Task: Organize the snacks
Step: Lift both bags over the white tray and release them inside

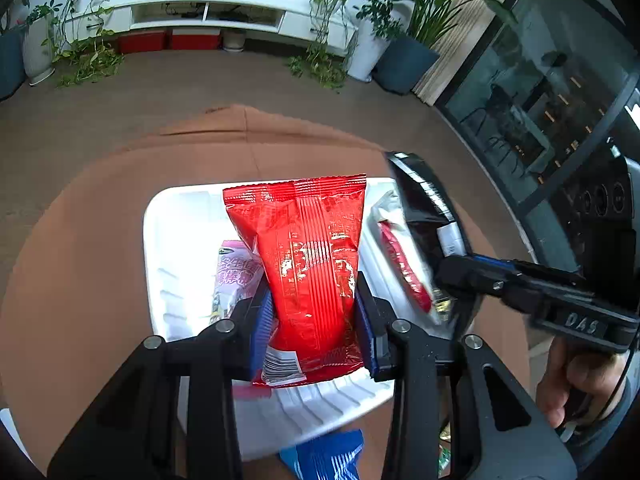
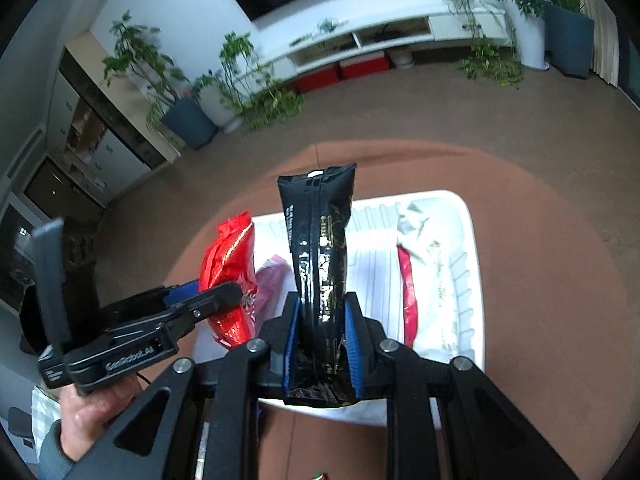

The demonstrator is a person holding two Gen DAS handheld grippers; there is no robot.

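Note:
My left gripper (image 1: 314,308) is shut on a red snack bag (image 1: 308,260) and holds it upright over the white tray (image 1: 172,216). My right gripper (image 2: 320,320) is shut on a black snack bag (image 2: 320,248), also upright over the tray (image 2: 468,216). In the tray lie a pink packet (image 1: 236,276) on the left and a white-and-red packet (image 1: 400,256) on the right. The right wrist view shows the red bag (image 2: 230,272), the left gripper (image 2: 208,296), the pink packet (image 2: 274,276) and the white-and-red packet (image 2: 424,264). The black bag (image 1: 424,200) and right gripper (image 1: 460,276) show at the right of the left wrist view.
The tray rests on a round brown table (image 1: 80,240). A blue packet (image 1: 324,456) lies on the table near the tray's front edge. Beyond the table are wooden floor, potted plants (image 1: 84,52), a white media shelf (image 1: 208,12) and a dark glass cabinet (image 1: 540,92).

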